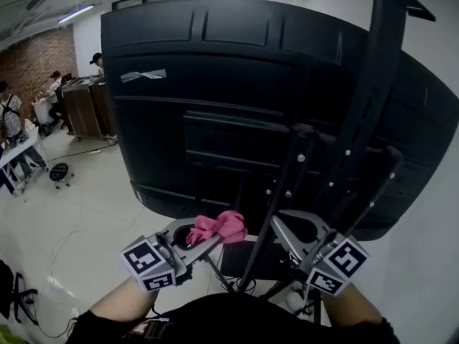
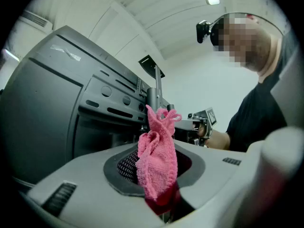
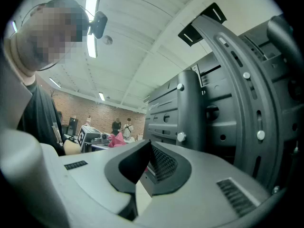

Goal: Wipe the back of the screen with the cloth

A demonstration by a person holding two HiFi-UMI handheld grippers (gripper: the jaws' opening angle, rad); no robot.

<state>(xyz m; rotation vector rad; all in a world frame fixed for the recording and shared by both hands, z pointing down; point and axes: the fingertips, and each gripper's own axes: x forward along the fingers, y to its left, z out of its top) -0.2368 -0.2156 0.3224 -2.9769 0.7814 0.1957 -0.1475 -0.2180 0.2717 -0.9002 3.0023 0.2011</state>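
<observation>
The black back of a large screen [image 1: 215, 99] fills the head view, standing upright on a dark stand with slanted arms [image 1: 369, 99]. My left gripper [image 1: 213, 236] is shut on a bunched pink cloth [image 1: 219, 226], held just below the screen's lower edge and apart from it. In the left gripper view the cloth [image 2: 156, 160] sticks up from between the jaws, with the screen [image 2: 52, 103] to the left. My right gripper [image 1: 290, 226] sits near the stand's arms, shut with nothing between its pads [image 3: 159, 163]. The stand's curved arm [image 3: 240, 84] rises close on its right.
The stand's legs and a black base [image 1: 247, 260] lie between the two grippers. At far left are desks [image 1: 82, 106], several people [image 1: 11, 120], a brick wall and a wheeled stool [image 1: 59, 171] on a pale floor. A cable [image 1: 29, 314] runs along the bottom left.
</observation>
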